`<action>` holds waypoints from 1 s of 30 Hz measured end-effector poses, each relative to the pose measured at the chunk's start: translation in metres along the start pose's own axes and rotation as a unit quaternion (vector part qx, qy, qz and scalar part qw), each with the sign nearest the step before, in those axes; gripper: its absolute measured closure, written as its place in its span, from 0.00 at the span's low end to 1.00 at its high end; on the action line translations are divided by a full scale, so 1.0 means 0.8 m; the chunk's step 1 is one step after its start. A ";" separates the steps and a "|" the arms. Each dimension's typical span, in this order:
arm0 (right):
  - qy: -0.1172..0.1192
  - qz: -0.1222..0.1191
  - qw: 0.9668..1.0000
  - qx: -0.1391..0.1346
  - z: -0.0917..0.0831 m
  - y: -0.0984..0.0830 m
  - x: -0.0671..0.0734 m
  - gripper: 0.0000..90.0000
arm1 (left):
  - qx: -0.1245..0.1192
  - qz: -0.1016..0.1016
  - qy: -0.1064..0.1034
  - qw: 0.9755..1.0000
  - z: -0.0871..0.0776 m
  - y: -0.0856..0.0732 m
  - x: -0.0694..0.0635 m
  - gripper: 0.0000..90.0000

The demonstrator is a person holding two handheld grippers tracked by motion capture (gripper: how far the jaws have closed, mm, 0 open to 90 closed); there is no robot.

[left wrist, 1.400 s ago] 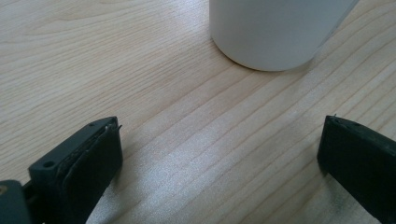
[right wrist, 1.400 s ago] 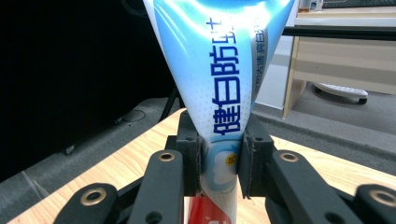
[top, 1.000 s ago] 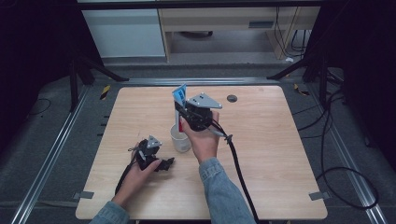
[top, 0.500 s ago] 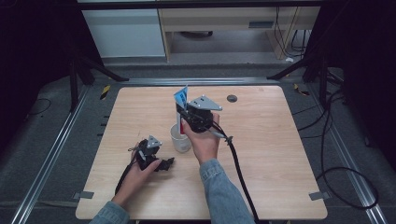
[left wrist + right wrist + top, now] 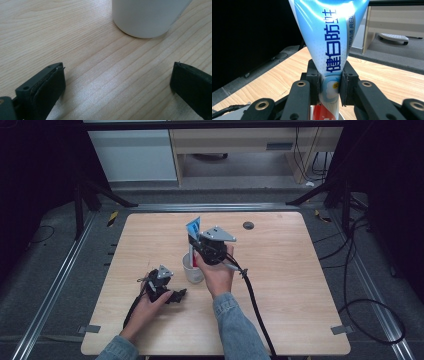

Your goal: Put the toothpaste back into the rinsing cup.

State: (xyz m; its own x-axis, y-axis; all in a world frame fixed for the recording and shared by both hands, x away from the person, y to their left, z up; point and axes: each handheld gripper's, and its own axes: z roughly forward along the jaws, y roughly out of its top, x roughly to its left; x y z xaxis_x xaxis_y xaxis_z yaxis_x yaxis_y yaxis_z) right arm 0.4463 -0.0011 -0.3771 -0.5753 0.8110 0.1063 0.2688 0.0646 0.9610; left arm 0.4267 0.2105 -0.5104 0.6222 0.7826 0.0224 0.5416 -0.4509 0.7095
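A blue and white toothpaste tube with a red lower end stands upright, and my right gripper is shut on its middle. In the high view the right gripper holds the toothpaste tube over a white cup near the table's middle, the tube's lower end at the cup's mouth. My left gripper rests on the table to the left of the cup, jaws pointing toward it. In the left gripper view its jaws stand wide apart with bare wood between them, and the white cup stands just beyond.
The light wooden table has a small dark round hole near its far edge. A black cable trails from the right gripper toward the front edge. Metal rails and dark floor surround the table; cabinets stand behind.
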 end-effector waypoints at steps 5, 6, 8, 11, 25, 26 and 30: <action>-0.007 -0.003 1.000 0.001 0.002 -0.004 0.001 0.81 | 0.000 0.000 0.000 1.000 0.000 0.000 0.000 0.00; -0.007 -0.003 1.000 0.002 0.002 -0.004 0.001 0.81 | -0.001 -0.001 0.000 1.000 0.000 0.000 0.000 0.00; -0.009 -0.005 1.000 0.001 0.003 -0.005 0.002 0.81 | -0.001 -0.001 0.000 1.000 0.000 0.000 0.000 0.00; -0.009 -0.005 1.000 0.000 0.004 -0.006 0.003 0.81 | -0.001 -0.001 0.000 1.000 0.000 0.000 0.000 0.00; -0.017 -0.007 1.000 0.002 0.011 -0.023 0.004 0.81 | -0.002 -0.002 0.000 1.000 0.000 0.000 0.000 0.00; -0.018 -0.005 1.000 0.004 0.011 -0.024 0.004 0.81 | -0.002 -0.002 0.000 1.000 0.000 0.000 0.000 0.00; -0.020 -0.006 1.000 0.007 0.014 -0.028 0.004 0.81 | -0.002 -0.002 0.000 1.000 0.000 0.000 0.000 0.00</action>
State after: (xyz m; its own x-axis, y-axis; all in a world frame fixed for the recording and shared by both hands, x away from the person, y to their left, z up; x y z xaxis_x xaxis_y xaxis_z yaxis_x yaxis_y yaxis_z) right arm 0.4471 0.0068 -0.4014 -0.5472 0.8327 0.0847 0.2725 0.0816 0.9587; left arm 0.4267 0.2102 -0.5106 0.6202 0.7842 0.0202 0.5419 -0.4468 0.7118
